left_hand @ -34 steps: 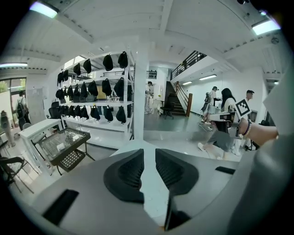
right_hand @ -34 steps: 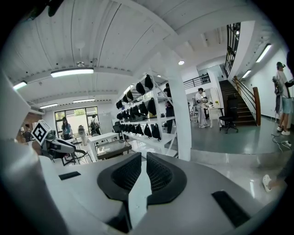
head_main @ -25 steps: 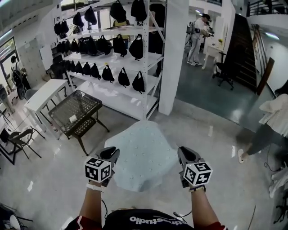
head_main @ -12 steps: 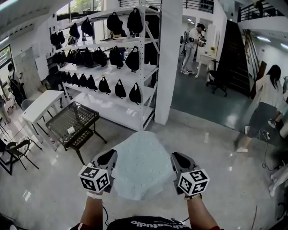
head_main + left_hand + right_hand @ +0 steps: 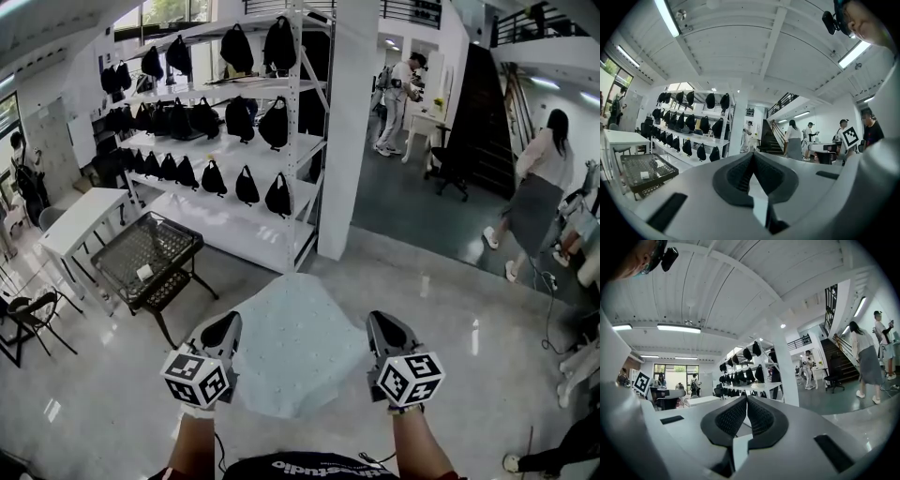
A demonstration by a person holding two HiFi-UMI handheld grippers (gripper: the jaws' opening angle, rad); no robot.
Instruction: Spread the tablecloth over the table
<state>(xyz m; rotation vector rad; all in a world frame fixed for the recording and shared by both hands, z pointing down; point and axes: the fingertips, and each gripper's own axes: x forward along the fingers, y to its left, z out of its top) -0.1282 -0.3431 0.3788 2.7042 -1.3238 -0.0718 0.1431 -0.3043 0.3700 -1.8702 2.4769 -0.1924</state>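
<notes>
Above the glossy grey floor [image 5: 94, 394], a pale blue-green dimpled tablecloth [image 5: 295, 342] hangs spread in the air, held between both tools in front of the person. Its left edge is clamped in the left tongs [image 5: 223, 330] and its right edge in the right tongs [image 5: 382, 328]. Each gripper view shows the ribbed black pads [image 5: 739, 176] pressed together on a thin pale layer. Ahead and to the left, well apart from the cloth, stands a black wire-mesh worktop [image 5: 150, 246]. Behind it is a white shelving rack of black bags [image 5: 234, 150].
</notes>
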